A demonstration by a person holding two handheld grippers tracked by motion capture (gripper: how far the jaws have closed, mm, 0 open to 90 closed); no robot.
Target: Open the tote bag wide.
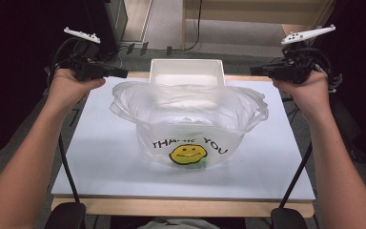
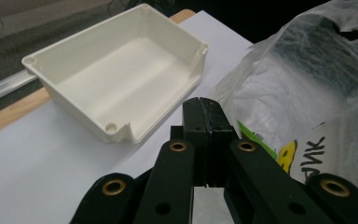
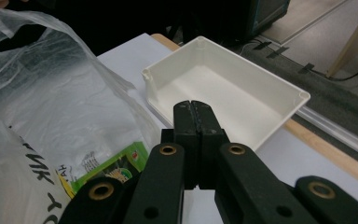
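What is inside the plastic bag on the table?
Through the clear plastic bag a green packet shows at the bottom. The bag's folds and yellow smiley print cover most of it, so anything else stays hidden.

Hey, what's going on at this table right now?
A person holds a black two-jaw gripper in each hand, the left gripper and right gripper raised at either side of a clear plastic "THANK YOU" bag with a yellow smiley. Both grippers' jaws are shut; whether they pinch the bag's handles is unclear. The bag stands open on the white table, a green packet inside. An empty white rectangular plastic bin sits behind it.
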